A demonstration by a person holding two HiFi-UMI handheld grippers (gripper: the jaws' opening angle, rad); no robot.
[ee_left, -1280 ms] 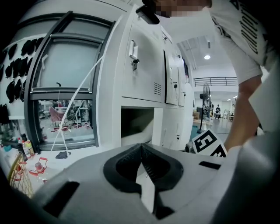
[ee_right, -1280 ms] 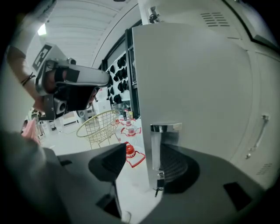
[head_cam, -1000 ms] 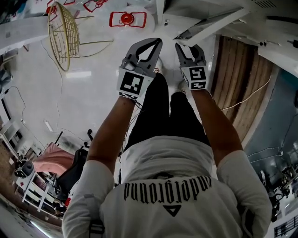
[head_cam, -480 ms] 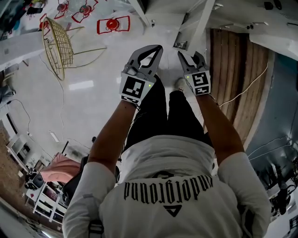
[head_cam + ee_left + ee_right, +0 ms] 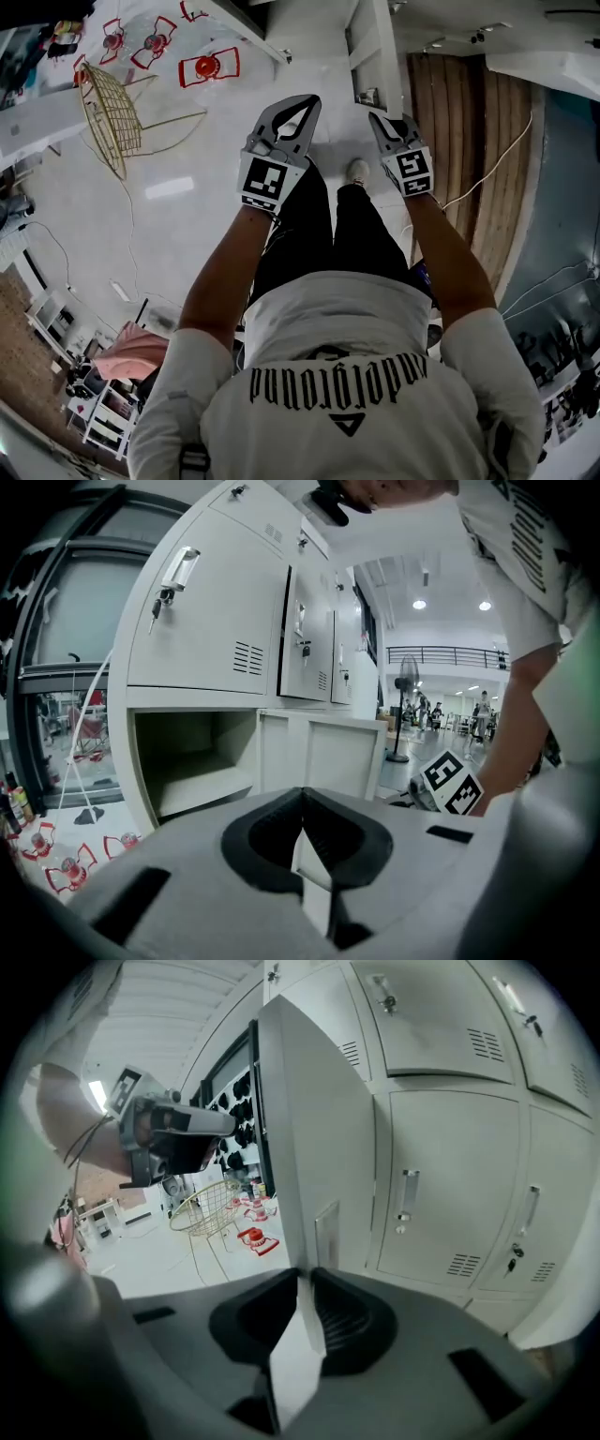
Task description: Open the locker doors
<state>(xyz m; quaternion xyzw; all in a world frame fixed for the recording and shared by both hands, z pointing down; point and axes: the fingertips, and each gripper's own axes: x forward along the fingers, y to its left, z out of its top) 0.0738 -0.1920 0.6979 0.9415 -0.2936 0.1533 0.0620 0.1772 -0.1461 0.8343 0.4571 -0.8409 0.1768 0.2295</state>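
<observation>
White lockers [image 5: 450, 1194] fill the right gripper view, most doors closed with handles. One locker door [image 5: 291, 1129] stands open, edge on to me. Its free edge runs down between the tips of my right gripper [image 5: 302, 1274], whose jaws have just been closing and now pinch it. From the head view the right gripper [image 5: 394, 127] sits at the end of that door [image 5: 375, 56]. My left gripper [image 5: 302, 105] is held level beside it, shut and empty. In the left gripper view its jaws [image 5: 302, 797] face an open lower compartment [image 5: 192, 761] under closed doors [image 5: 202, 611].
A yellow wire basket [image 5: 108, 112] and red frames [image 5: 208, 66] lie on the white floor to the left. A wooden strip [image 5: 469, 141] with a white cable runs along the right. The person's legs and shoe [image 5: 356, 171] are below the grippers. A standing fan [image 5: 405, 705] is further back.
Both grippers have moved towards the lockers while the view swung round. The right gripper's jaws have narrowed onto the door's edge. The basket and red frames have shifted in the head view.
</observation>
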